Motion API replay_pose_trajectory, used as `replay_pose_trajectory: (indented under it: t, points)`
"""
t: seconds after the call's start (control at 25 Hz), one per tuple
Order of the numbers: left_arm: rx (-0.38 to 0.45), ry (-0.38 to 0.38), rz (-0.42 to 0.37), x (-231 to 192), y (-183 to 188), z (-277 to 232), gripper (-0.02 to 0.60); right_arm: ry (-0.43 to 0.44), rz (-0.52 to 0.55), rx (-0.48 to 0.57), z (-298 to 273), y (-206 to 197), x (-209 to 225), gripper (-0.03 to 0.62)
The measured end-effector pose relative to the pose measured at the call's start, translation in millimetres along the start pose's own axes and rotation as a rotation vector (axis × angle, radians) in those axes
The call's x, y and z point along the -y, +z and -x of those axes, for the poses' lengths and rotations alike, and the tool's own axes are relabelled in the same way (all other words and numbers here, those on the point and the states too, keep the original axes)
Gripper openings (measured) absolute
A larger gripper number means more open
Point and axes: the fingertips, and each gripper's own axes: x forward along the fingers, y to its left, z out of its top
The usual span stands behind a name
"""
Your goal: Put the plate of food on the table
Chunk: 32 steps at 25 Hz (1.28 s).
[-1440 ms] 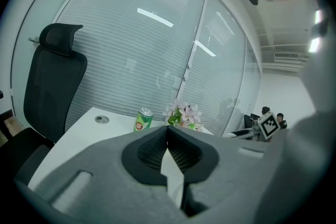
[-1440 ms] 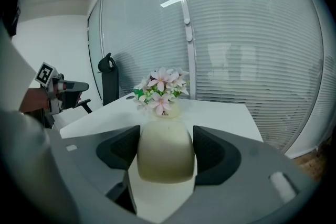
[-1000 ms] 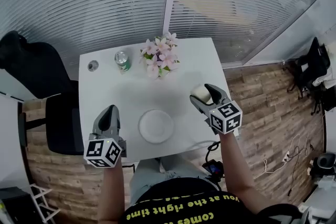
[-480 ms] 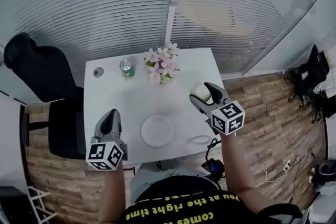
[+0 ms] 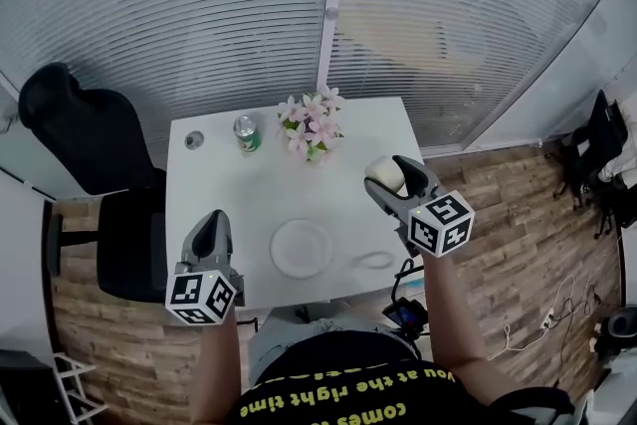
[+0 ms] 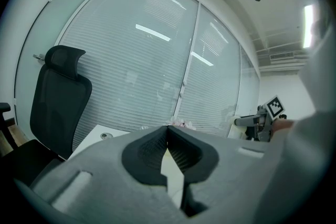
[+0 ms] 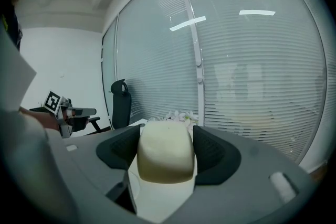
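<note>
Quick status from us. Our right gripper (image 5: 391, 176) is clamped on a pale, cream-coloured bun (image 7: 165, 155), with one pad pressed against each side. We're holding it in the air over the right side of the white table (image 5: 229, 189). We reckon gripping it by the sides leaves the bottom free for setting it down.

The white plate (image 5: 300, 248) is already on the table near the front edge, and it looks empty. Seen from the plate, the bun is at roughly 2 o'clock and well apart from it.

Our left gripper (image 5: 210, 222) has its jaws pinched together with nothing between them. It hangs at about 9 o'clock from the plate, over the front-left part of the table. That looks like parking it out of the way while the other one does the work.

The pink flowers (image 5: 314, 126) are at 12 o'clock from the plate and the green drinks can (image 5: 246, 133) is at 11, both near the far edge, so the middle is free. A thin cable loop (image 5: 373, 262) lies at 4 o'clock just beside the plate, and we'd avoid snagging it on the way in.

Our guess is the food hasn't gone onto the plate yet.
</note>
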Motion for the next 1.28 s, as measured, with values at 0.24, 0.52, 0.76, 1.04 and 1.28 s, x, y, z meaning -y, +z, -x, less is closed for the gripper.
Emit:
replay_pose_trajectory:
  t: [0.24, 0.52, 0.76, 1.04, 1.28]
  points:
    - [0.006, 0.005, 0.002, -2.0, -0.1, 5.3, 0.0, 0.014, 0.016, 0.014, 1.8, 7.0, -8.4, 0.325]
    - [0.013, 0.023, 0.003, -8.8, 2.7, 11.8, 0.0, 0.03, 0.024, 0.017, -0.6, 13.6, -17.5, 0.324]
    - [0.018, 0.039, 0.005, -13.8, 5.6, 17.7, 0.0, 0.051, 0.043, 0.009, -5.9, 15.7, -27.7, 0.325]
    - [0.025, 0.075, 0.011, -28.3, 6.9, 27.9, 0.0, 0.096, 0.067, 0.0, -20.1, 19.5, -45.7, 0.325]
    - [0.03, 0.107, 0.016, -41.2, 8.3, 36.6, 0.001, 0.137, 0.082, -0.006, -31.3, 22.2, -61.0, 0.324]
